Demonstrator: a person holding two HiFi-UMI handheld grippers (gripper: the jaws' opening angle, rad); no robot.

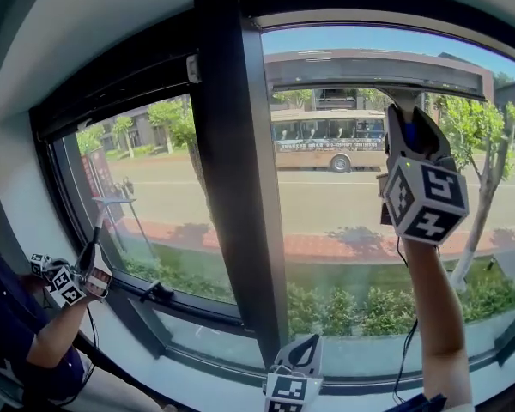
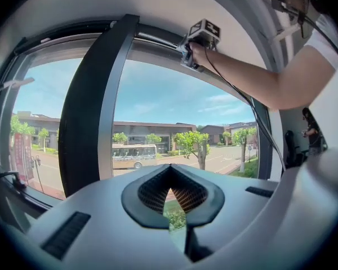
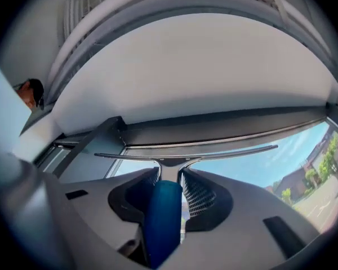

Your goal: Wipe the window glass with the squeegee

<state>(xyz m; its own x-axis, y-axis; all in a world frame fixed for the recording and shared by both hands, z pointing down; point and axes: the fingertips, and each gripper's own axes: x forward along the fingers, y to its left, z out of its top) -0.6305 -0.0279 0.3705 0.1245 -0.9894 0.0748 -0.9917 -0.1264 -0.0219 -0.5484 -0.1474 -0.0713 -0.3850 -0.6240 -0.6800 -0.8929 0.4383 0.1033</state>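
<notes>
My right gripper (image 1: 409, 117) is raised to the top of the right window pane (image 1: 343, 230) and is shut on the squeegee. In the right gripper view the squeegee's blue handle (image 3: 162, 218) sits between the jaws of the right gripper (image 3: 169, 176). Its long thin blade (image 3: 186, 153) lies level just under the dark top frame. The left gripper view shows the right gripper (image 2: 191, 46) high up at the frame. My left gripper (image 1: 305, 346) hangs low by the sill, pointing up. The left gripper (image 2: 170, 170) is shut with nothing between its pads.
A wide dark mullion (image 1: 236, 170) divides the right pane from the left pane (image 1: 146, 187). At the far left another person in a blue sleeve (image 1: 26, 350) holds a gripper (image 1: 69, 283) near the left pane. A dark latch (image 1: 159, 293) sits on the lower frame.
</notes>
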